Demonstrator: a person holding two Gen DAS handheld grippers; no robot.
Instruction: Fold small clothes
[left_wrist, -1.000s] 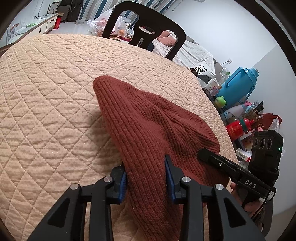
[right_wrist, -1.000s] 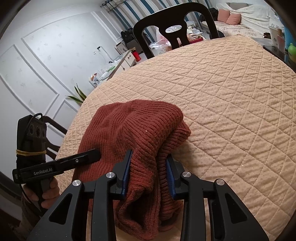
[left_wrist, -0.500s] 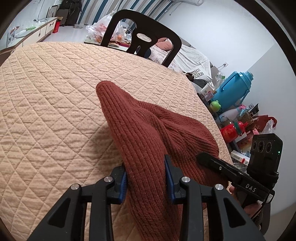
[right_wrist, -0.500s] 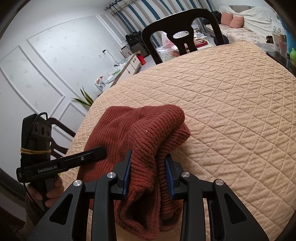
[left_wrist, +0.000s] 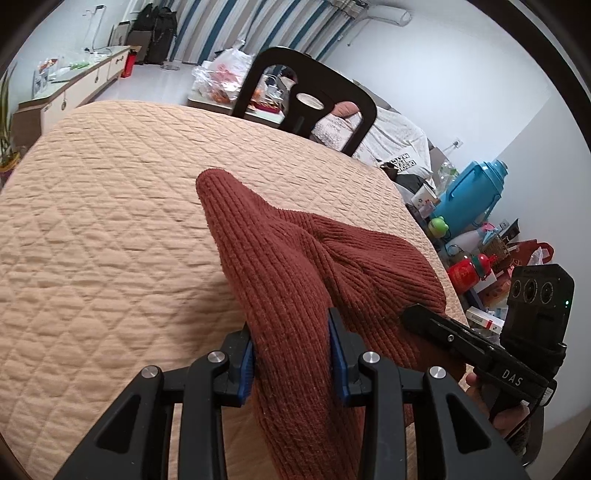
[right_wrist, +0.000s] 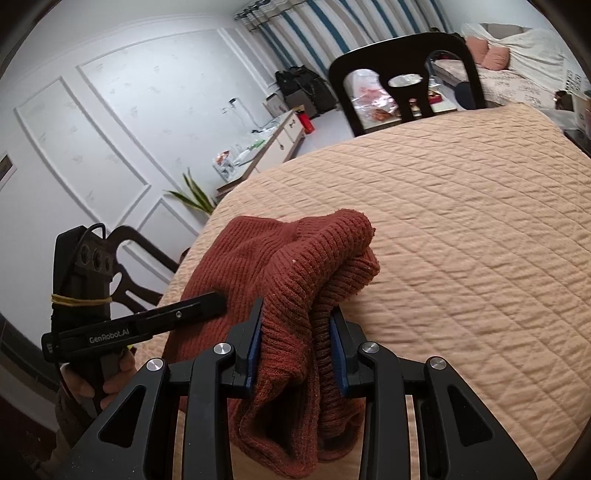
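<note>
Blue-padded fingers (left_wrist: 335, 350) of the left gripper (left_wrist: 291, 350) clamp a bunched edge of the rust knit garment (left_wrist: 295, 266), while the right gripper (right_wrist: 297, 354) pinches the opposite edge. The garment, apparently lifted higher than a second ago, hangs between them, its far end seemingly touching the quilted bench (left_wrist: 110, 221); a black chair (left_wrist: 314, 103) stands beyond

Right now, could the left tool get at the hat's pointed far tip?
Probably not without letting go: the left tool is shut on the hat near its hem, and the tip lies beyond it.
</note>
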